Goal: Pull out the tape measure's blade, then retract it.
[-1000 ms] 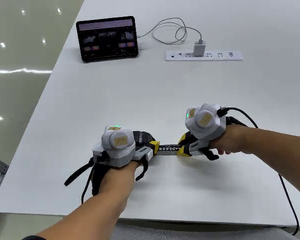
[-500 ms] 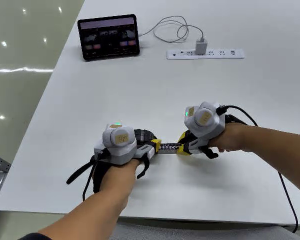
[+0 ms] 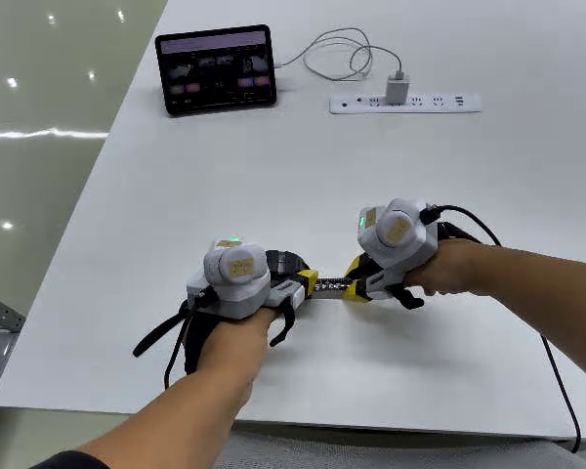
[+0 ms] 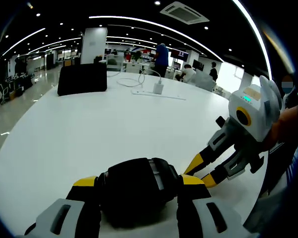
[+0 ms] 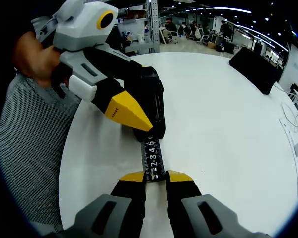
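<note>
Tabletop (image 3: 322, 166) seemingly open beyond tape measure (image 3: 287, 263)

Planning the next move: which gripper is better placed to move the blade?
Right. The right gripper is shut on the end of the blade; the left gripper clamps the tape measure case, so it likely just anchors.

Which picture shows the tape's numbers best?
The right gripper view: the blade lies close, its numbers readable. The head view makes it a tiny unreadable strip. The left gripper view has its black case in front.
</note>
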`<state>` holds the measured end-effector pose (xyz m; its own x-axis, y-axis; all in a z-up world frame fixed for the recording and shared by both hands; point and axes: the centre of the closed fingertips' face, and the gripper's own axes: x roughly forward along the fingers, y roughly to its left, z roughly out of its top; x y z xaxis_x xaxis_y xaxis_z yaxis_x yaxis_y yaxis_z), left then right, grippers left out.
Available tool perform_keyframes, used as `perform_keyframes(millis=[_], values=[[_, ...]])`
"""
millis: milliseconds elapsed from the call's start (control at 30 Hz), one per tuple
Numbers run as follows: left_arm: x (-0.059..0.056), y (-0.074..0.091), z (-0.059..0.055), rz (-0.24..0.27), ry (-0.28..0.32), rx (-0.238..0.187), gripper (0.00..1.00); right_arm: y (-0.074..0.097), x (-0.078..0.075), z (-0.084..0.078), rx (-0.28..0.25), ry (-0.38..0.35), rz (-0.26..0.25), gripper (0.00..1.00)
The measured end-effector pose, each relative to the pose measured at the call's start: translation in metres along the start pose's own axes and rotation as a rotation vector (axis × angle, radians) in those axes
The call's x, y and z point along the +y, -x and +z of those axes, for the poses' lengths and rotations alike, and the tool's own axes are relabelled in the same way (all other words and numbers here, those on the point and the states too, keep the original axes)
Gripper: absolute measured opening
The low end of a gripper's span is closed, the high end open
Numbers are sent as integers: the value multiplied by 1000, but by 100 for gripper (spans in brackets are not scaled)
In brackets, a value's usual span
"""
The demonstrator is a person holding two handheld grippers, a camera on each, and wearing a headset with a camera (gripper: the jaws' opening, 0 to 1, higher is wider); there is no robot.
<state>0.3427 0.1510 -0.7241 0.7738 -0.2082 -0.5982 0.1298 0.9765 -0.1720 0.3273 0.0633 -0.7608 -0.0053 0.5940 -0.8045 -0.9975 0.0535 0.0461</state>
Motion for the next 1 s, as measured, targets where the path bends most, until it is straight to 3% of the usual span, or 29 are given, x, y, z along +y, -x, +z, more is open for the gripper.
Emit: perform_keyframes(millis=[1000], values=[[0,0,1,-19,22,2,58,-13,4,22,-39,20,8,11]])
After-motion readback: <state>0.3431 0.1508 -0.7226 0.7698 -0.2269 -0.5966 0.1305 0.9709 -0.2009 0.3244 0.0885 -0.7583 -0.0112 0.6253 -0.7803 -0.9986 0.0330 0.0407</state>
